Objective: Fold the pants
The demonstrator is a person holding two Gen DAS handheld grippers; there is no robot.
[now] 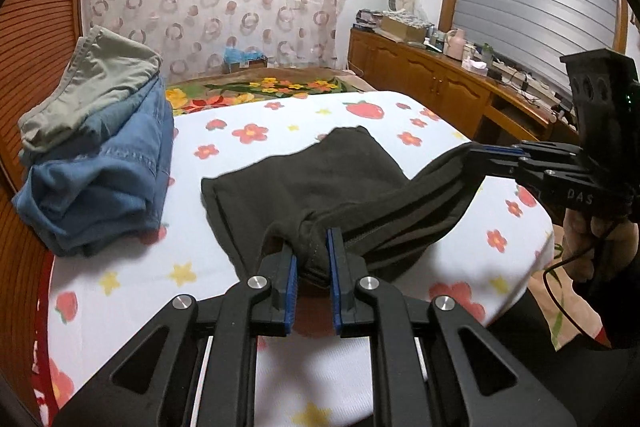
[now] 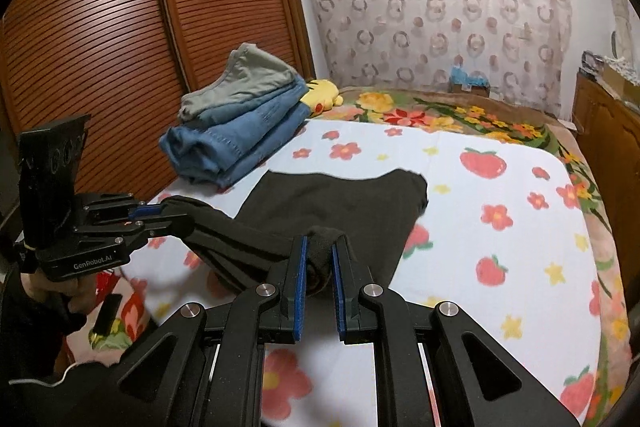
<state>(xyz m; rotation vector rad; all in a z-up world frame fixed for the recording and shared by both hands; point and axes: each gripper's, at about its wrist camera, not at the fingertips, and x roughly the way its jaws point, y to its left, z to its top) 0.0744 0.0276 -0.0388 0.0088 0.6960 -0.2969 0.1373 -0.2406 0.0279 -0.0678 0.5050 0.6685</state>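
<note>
Dark olive pants (image 1: 320, 179) with black side stripes lie partly folded on the white flowered bed sheet (image 1: 132, 283). My left gripper (image 1: 312, 251) is shut on a bunched near edge of the pants and lifts it. My right gripper (image 1: 476, 153) is shut on the other end of the same lifted edge, to the right. In the right wrist view the right gripper (image 2: 320, 255) pinches dark fabric (image 2: 348, 203), and the left gripper (image 2: 168, 213) holds the edge at the left. The far part of the pants rests flat on the sheet.
A stack of folded jeans and a grey-green garment (image 1: 100, 155) sits at the left of the bed by the wooden wardrobe doors (image 2: 100, 27). A yellow plush toy (image 2: 320, 97) lies behind it. A wooden sideboard (image 1: 432, 79) with clutter runs along the right.
</note>
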